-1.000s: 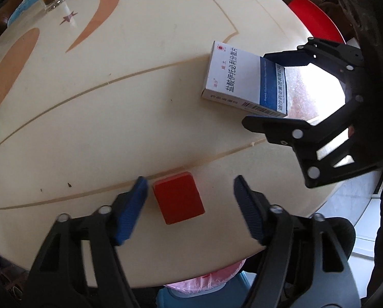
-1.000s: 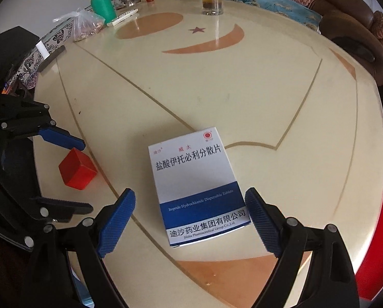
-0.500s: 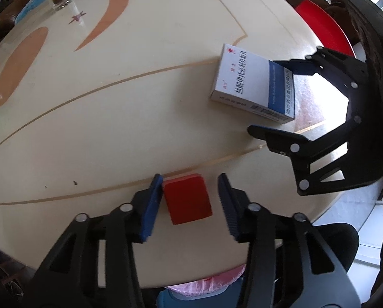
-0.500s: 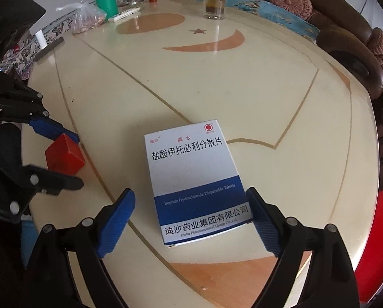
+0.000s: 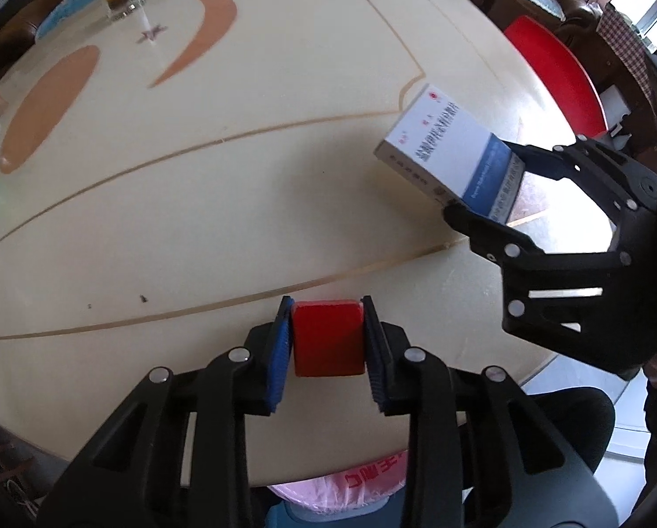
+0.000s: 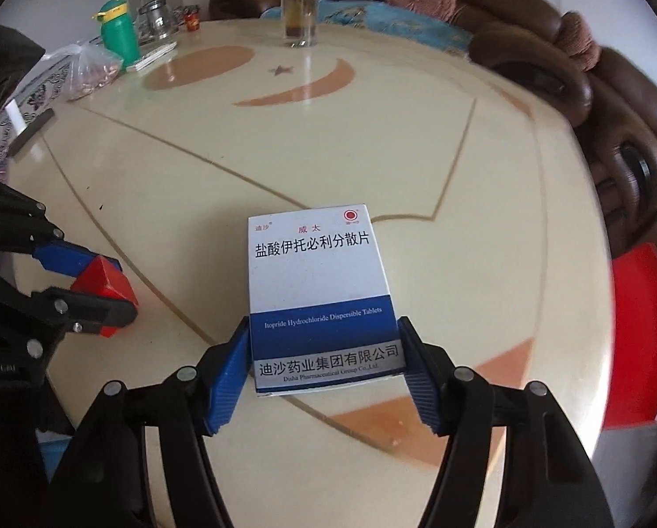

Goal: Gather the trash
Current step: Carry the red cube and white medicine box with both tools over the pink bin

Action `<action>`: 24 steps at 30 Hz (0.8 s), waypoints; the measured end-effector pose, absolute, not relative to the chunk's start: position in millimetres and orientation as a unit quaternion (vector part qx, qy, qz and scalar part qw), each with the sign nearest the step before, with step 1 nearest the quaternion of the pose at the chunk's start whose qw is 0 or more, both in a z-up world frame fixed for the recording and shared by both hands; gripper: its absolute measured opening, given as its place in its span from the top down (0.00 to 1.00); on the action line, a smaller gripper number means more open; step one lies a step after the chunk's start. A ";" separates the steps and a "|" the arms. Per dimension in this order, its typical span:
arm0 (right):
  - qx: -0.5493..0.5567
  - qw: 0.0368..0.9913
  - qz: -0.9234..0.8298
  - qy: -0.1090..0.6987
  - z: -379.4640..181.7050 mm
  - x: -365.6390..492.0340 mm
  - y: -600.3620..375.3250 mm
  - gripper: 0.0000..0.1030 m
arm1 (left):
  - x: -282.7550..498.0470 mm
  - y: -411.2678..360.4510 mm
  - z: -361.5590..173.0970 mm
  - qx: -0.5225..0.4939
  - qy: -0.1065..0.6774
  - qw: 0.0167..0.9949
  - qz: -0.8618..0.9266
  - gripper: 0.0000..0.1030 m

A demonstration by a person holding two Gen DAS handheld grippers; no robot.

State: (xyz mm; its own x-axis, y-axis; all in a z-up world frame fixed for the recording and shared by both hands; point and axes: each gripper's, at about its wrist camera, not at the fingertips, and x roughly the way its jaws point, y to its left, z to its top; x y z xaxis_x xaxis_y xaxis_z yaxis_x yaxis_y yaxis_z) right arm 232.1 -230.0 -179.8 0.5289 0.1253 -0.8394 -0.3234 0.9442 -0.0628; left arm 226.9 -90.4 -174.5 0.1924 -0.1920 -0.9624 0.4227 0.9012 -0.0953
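A small red block (image 5: 328, 339) sits near the front edge of the round cream table (image 5: 240, 202). My left gripper (image 5: 326, 308) is closing, and its blue pads press on the block's two sides. To its right is a white and blue medicine box (image 6: 315, 264). The jaws of my right gripper (image 6: 324, 325) are closing too, with the pads against the box's long sides at its near end. In the left wrist view the box (image 5: 438, 141) is tilted, its near end raised in the right gripper (image 5: 478, 178). The red block (image 6: 112, 284) also shows at the left of the right wrist view.
A glass of tea (image 6: 299, 13) stands at the far side of the table. A green bottle (image 6: 117, 31) and a bag of snacks (image 6: 90, 70) are at the far left. A red stool (image 6: 640, 330) and a brown sofa (image 6: 548, 57) flank the right edge. A pink bag (image 5: 341, 479) hangs below the front edge.
Both grippers have closed in: the left from wide apart onto the red block, the right from either side onto the medicine box. The box now sits tilted instead of flat.
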 end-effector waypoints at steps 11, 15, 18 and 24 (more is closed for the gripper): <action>-0.062 0.903 0.073 0.419 -120.6 173.9 -218.7 0.40 | 185.7 -50.8 -116.3 0.071 0.520 0.826 -0.206 0.71; -0.045 0.911 0.073 0.404 -99.4 139.9 -205.4 0.40 | 162.5 -40.3 -99.4 0.057 0.500 0.838 -0.211 0.71; -0.034 0.914 0.073 0.399 -89.5 115.5 -196.2 0.40 | 137.7 -27.7 -92.8 0.064 0.485 0.849 -0.202 0.71; -0.026 0.914 0.068 0.398 -84.9 68.3 -172.7 0.39 | 103.7 -14.4 -90.3 0.071 0.478 0.851 -0.208 0.71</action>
